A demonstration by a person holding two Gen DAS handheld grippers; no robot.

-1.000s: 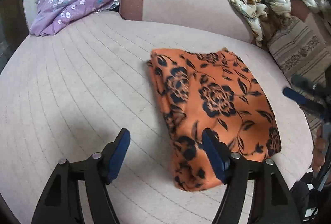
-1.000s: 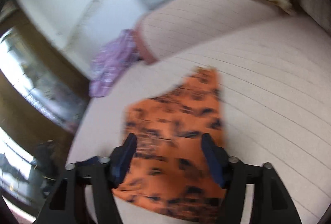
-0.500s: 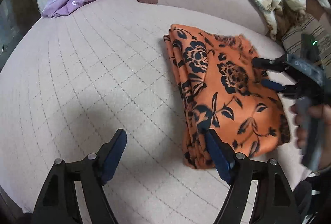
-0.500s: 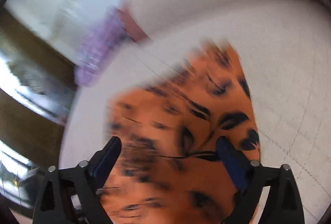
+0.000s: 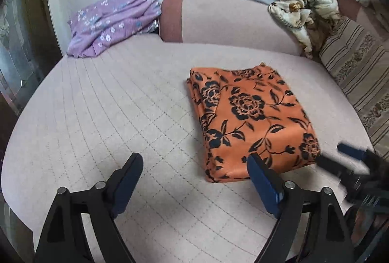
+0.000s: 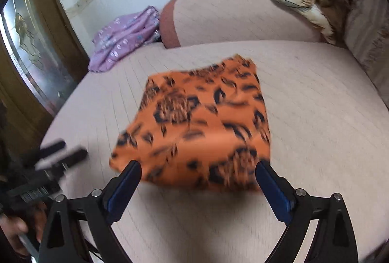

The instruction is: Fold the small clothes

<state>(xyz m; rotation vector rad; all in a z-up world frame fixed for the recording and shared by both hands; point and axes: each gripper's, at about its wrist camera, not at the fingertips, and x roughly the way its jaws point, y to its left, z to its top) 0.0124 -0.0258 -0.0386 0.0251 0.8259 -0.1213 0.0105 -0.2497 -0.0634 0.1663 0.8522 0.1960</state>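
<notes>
Left wrist view shows one orange floral garment [image 5: 252, 117] lying folded flat on the quilted bed [image 5: 109, 117], right of centre. The left gripper [image 5: 194, 180] has just been opening and stands spread wide with nothing between its jaws; the right gripper [image 6: 198, 186] is likewise spread and empty above the garment's near edge. The fold looks finished, so a good finish means pulling both tongs clear without snagging the cloth. One purple flowered garment [image 5: 111, 24] and one cream crumpled cloth [image 5: 304, 12] wait behind.
</notes>
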